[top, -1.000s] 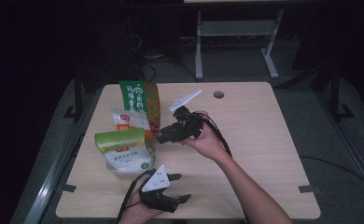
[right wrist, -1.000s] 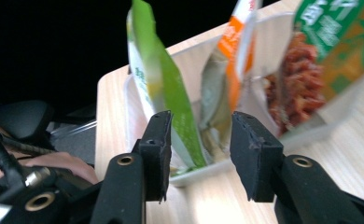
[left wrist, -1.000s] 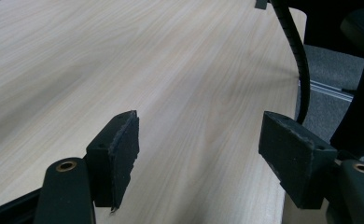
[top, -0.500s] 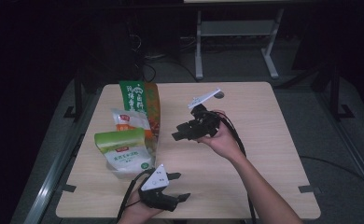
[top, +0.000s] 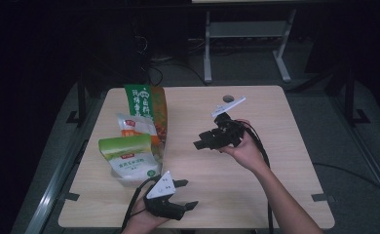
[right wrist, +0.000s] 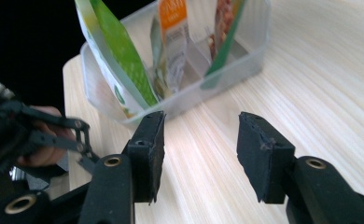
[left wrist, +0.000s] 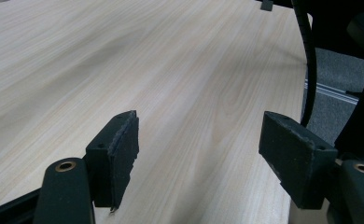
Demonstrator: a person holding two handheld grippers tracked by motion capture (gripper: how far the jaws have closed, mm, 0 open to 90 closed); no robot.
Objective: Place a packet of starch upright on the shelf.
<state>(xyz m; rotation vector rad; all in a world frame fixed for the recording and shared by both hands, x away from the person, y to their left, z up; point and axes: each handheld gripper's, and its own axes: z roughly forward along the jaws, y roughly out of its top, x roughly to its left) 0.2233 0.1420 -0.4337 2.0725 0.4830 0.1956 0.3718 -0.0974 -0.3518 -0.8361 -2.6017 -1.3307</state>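
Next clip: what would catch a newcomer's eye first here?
Three bright food bags stand in a row inside a clear plastic bin at the left of the wooden table: a light green bag nearest the person, a white and orange bag in the middle, a tall green and brown bag farthest. The right tool hangs open mid-table, pointing at them; the left tool sits open near the front edge.

**A lit table in a dark room**

The pale wooden table (top: 285, 195) is the one bright surface, with a small round grommet (top: 228, 98) near its far edge. Around the table the grey floor (top: 334, 146) fades into shadow. Beyond its far edge stands a grey metal stand (top: 246, 34) on splayed feet. Left of the table runs a metal rail (top: 56, 195). A black cable (top: 358, 175) crosses the floor to the table's right.
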